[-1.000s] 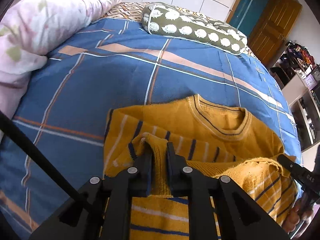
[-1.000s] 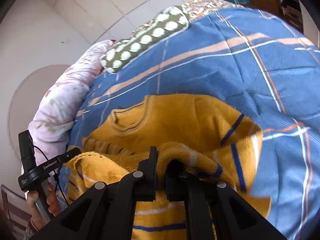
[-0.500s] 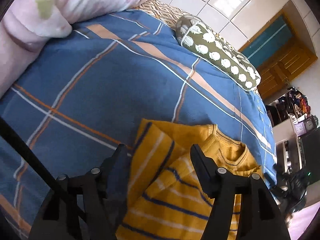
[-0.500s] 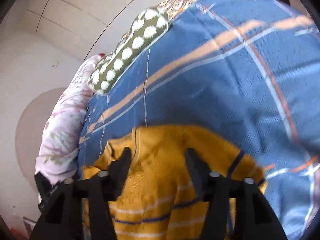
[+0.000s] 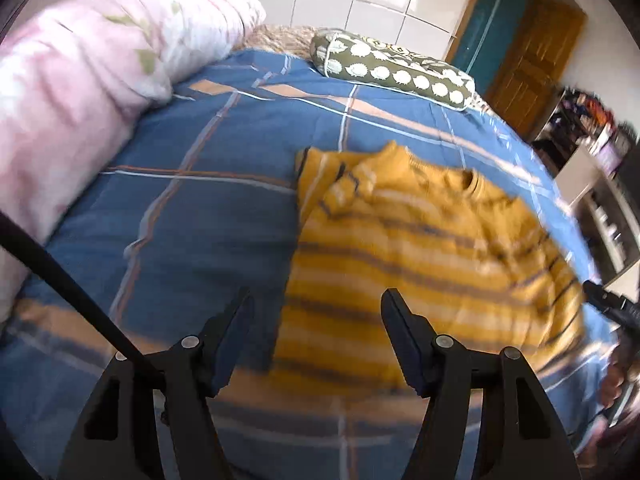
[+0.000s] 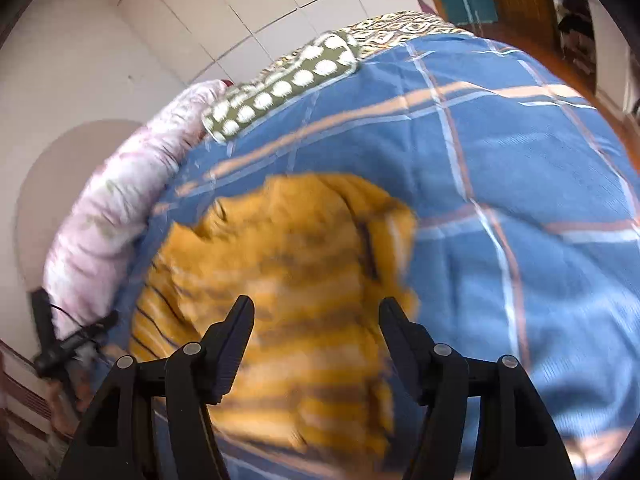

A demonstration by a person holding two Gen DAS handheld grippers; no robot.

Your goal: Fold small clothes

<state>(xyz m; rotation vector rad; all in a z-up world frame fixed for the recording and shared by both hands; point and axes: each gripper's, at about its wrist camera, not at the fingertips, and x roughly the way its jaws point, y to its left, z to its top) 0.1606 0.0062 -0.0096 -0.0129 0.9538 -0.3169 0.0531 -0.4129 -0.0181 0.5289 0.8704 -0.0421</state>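
Note:
A small yellow striped sweater (image 5: 432,248) lies folded over on the blue plaid bedspread (image 5: 224,184). Its collar points toward the far side of the bed. My left gripper (image 5: 316,308) is open and empty, raised above the sweater's near left edge. In the right wrist view the same sweater (image 6: 288,280) lies below and ahead of my right gripper (image 6: 316,312), which is open and empty. Both views are blurred by motion. The other gripper shows at the right edge of the left wrist view (image 5: 612,308) and at the left edge of the right wrist view (image 6: 68,344).
A pink floral quilt (image 5: 72,96) is bundled along the left side of the bed. A green pillow with white spots (image 5: 392,68) lies at the head. A wooden door (image 5: 532,56) and cluttered shelves (image 5: 592,136) stand beyond the bed at the right.
Both grippers were shut on the sweater's hem a second ago. They have opened, let it go, and pulled back and up, leaving the sweater folded on the bed.

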